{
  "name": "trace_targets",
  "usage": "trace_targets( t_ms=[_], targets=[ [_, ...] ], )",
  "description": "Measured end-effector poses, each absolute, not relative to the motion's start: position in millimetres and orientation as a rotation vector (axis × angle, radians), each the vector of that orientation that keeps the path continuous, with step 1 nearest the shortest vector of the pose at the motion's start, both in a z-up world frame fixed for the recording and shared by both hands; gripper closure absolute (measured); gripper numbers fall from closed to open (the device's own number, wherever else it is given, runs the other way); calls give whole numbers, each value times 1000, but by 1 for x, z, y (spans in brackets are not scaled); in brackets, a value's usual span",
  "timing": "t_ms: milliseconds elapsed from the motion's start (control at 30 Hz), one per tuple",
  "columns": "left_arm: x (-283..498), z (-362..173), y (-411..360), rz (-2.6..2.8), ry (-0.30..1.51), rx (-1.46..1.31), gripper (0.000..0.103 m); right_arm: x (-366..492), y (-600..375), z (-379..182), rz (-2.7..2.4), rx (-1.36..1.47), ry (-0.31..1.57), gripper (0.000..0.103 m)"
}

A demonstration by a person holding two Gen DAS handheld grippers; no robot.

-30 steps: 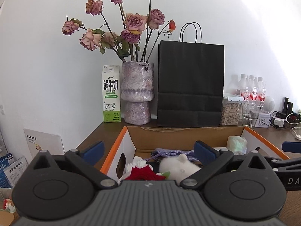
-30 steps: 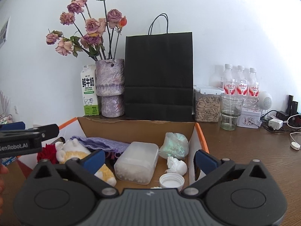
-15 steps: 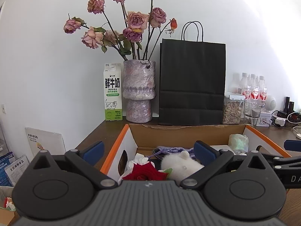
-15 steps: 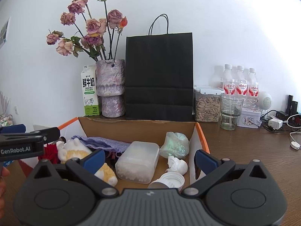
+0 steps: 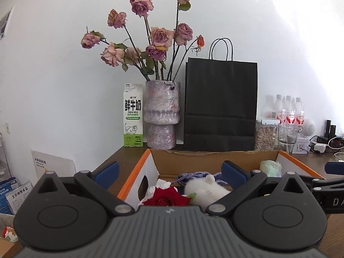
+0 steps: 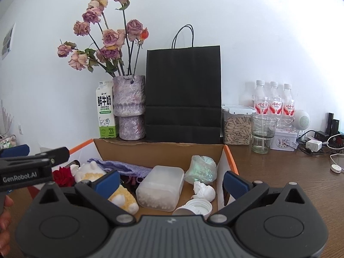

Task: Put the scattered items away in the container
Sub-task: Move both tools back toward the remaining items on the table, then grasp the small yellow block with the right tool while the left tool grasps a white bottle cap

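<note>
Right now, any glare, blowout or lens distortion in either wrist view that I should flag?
Left wrist view: the wall at upper right is blown out to white, the black paper bag bows from fisheye, and dark vignette shows in the top right corner. Right wrist view: similar blowout at upper right, dark corners; the cardboard box contents stay sharp and evenly lit.

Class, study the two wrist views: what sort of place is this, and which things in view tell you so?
Probably a home or small office side table: a vase of dried roses, a milk carton and bottled drinks stand against a white wall, behind a cardboard box of odds and ends.
</note>
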State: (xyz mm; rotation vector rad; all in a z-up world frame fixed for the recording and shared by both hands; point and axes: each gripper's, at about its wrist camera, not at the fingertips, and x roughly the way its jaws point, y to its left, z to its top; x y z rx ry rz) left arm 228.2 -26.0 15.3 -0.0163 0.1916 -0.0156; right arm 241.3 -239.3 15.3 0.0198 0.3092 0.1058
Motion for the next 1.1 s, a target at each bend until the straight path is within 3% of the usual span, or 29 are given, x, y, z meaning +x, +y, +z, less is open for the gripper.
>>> trace_targets(
  t_ms=[333, 600, 867, 1100],
  targets=[
    [188, 8, -7, 1, 302, 0, 0, 193, -247, 14, 131, 17, 340, 0],
    [173, -13, 18, -16, 463, -22, 0, 160, -247, -10, 179, -25, 518, 0],
    [175, -32, 20, -32, 593, 19, 0, 167, -235, -35, 182, -28, 690, 0],
    [186, -39, 23, -31, 692, 10, 0, 174, -224, -35, 151, -37, 696, 0]
  ],
)
